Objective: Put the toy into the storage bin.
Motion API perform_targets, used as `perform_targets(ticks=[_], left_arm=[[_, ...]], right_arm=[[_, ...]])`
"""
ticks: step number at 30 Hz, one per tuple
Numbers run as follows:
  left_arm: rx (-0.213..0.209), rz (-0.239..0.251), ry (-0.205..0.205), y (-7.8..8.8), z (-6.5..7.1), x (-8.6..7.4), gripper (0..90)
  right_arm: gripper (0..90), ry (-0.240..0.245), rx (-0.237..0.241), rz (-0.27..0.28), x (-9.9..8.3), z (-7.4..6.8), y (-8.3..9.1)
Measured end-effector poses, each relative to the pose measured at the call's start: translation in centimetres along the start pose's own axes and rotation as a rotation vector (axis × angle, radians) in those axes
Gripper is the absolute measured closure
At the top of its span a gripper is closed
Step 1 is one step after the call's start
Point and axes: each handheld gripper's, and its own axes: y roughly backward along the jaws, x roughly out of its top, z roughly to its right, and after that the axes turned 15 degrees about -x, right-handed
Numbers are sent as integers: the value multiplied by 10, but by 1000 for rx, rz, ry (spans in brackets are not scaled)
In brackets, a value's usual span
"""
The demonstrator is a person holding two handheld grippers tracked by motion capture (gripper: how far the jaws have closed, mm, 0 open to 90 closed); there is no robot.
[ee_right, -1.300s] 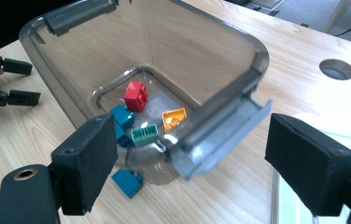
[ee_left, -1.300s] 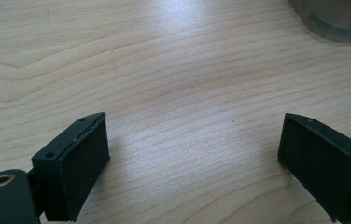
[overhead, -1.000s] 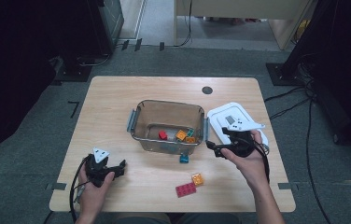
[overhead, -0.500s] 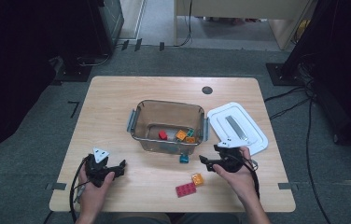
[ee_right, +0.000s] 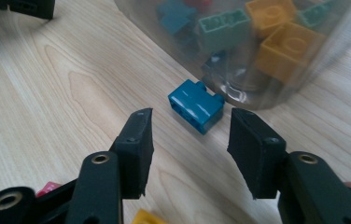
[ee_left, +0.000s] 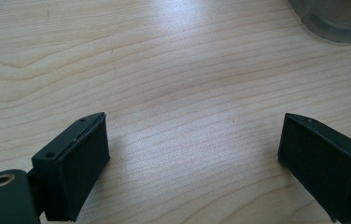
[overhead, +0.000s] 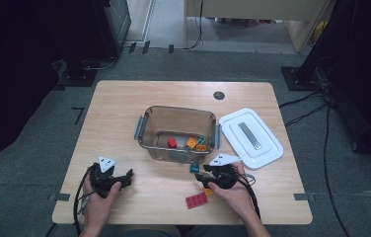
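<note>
A small blue brick [ee_right: 195,104] lies on the wooden table right against the front wall of the clear bin [ee_right: 257,70]. My right gripper [ee_right: 190,133] is low over the table just short of it. Its jaws have just been closing, but they stand apart, and no pad touches the brick ahead of their tips. In the high view the right gripper [overhead: 199,176] sits in front of the bin's right corner, with the blue brick [overhead: 194,168] beside its tips. My left gripper [overhead: 127,175] rests at the front left, and its jaws [ee_left: 192,144] are wide open over bare wood.
The clear bin [overhead: 146,123] in mid-table holds several coloured bricks. Its white lid [overhead: 250,138] lies to the right of it. A red flat plate [overhead: 196,200] and an orange brick [overhead: 208,192] lie near the front edge by my right hand.
My right hand came down and to the left, from beside the white lid to the table in front of the bin, close to the blue brick. The left hand stayed put.
</note>
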Motion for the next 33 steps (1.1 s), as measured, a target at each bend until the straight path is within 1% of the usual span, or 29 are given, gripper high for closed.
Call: perform_targets(ticks=[5, 9, 11, 12, 16, 20, 22, 24, 28, 30, 33], left_arm=[[0, 0, 0, 0, 0, 0, 83], [0, 0, 0, 0, 0, 0, 83], [0, 0, 0, 0, 0, 0, 83], [0, 0, 0, 0, 0, 0, 83], [0, 0, 0, 0, 0, 0, 83], [0, 0, 0, 0, 0, 0, 84], [0, 0, 0, 0, 0, 0, 83], [0, 0, 0, 0, 0, 0, 83], [0, 0, 0, 0, 0, 0, 83], [0, 0, 0, 0, 0, 0, 83], [0, 0, 0, 0, 0, 0, 83]], right_arm=[[503, 23, -21, -13, 2, -2, -8], [526, 53, -37, -22, 3, -4, -12], [544, 66, -42, -15, 5, -5, -14], [544, 68, -40, -13, 5, -6, -15], [531, 97, -61, -18, 8, -9, -19], [543, 101, -81, -15, 11, -7, -20], [561, 109, -82, -14, 12, -6, -21], [581, 128, -76, -13, 12, -7, -22], [590, 160, -68, -26, 11, -11, -25], [601, 171, -66, -13, 11, -12, -27], [654, 177, -60, -12, 11, -12, -26]])
